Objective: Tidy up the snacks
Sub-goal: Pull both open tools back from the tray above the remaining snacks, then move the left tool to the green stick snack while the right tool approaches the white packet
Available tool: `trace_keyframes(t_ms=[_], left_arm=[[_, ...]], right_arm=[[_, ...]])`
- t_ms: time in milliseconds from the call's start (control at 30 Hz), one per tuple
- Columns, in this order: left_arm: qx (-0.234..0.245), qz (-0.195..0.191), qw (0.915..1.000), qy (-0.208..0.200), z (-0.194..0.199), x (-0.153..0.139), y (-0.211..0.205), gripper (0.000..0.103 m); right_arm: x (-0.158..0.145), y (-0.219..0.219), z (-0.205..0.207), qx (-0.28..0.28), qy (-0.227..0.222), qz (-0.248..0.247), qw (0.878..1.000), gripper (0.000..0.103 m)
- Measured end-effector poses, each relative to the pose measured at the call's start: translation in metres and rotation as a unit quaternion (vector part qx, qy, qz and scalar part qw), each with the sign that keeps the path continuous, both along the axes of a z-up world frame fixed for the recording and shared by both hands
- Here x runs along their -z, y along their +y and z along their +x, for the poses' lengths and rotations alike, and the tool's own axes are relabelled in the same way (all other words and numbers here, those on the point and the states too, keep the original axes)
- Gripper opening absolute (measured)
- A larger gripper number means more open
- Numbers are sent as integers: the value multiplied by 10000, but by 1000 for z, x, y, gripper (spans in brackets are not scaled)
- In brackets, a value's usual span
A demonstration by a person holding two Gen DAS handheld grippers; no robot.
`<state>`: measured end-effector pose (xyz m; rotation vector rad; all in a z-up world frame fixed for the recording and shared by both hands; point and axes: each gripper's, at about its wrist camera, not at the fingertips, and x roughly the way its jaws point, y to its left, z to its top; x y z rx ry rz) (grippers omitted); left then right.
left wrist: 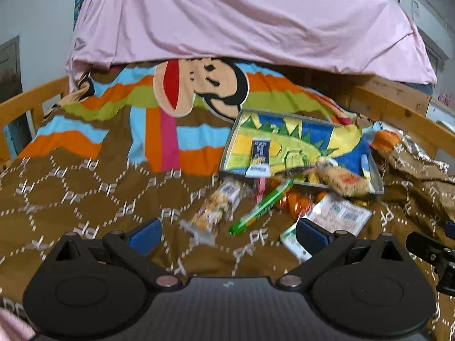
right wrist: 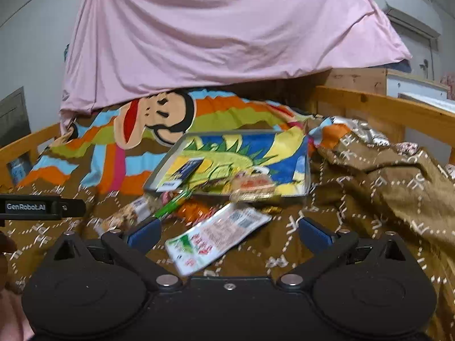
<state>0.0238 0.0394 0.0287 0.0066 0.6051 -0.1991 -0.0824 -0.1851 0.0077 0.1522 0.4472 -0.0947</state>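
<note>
"GenRobot.AI" printed on left gripper (right wrist: pixel 31 207); "PF" monogram repeated across brown bedspread (left wrist: pixel 85 199); snack-packet print too blurred.

The left gripper (left wrist: pixel 227 234) is held low and level, its blue-padded fingers (left wrist: pixel 146 234) spread wide apart with nothing between them. The right gripper (right wrist: pixel 227 231) sits beside it in the same pose, jaws wide, blue fingers (right wrist: pixel 314 233) gripping nothing. Each device's black body edges into the other's view.
</note>
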Motion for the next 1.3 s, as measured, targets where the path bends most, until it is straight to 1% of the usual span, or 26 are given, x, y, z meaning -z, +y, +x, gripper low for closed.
trace_keyframes(t_ms=[200,300,433,567,667,767,833,933,1000,1067,1133,1233,1300], left_arm=[[-91,64,9998,184,-14,3,4,102],[-174,139,9994,255,-19,0,3,102],[-242,132,9990,353,-22,-7,-3,102],[-355,273,9977,505,-23,-6,-7,102],[-501,334,9957,702,-18,-7,-9,102],[-767,265,9924,928,-8,-7,-11,102],[-927,244,9898,1051,-1,-3,-14,102],[-1025,215,9875,1177,7,4,-18,102],[-1115,294,9855,1249,11,9,-22,102],[-1136,380,9841,1310,16,12,-27,102],[-1207,386,9828,1341,20,14,-34,102],[-1369,145,9814,1342,26,13,-42,102],[-1385,111,9821,1272,30,13,-48,102]], right_arm=[[3,4,-11,-165,40,120,9998,102],[4,-2,-11,-129,119,346,9992,102],[7,-9,-10,-122,243,551,9981,102],[10,-15,-10,-26,353,690,9970,102],[14,-22,-7,-24,476,919,9946,102],[18,-28,-2,-115,593,1134,9917,102],[19,-30,1,-187,643,1190,9906,102],[21,-33,6,-229,654,1263,9896,102],[24,-37,11,-231,682,1329,9885,102],[28,-41,19,-182,739,1388,9874,102],[34,-45,28,-67,836,1429,9862,102],[42,-47,40,-67,936,1507,9841,102],[45,-47,47,-113,954,1527,9836,102]])
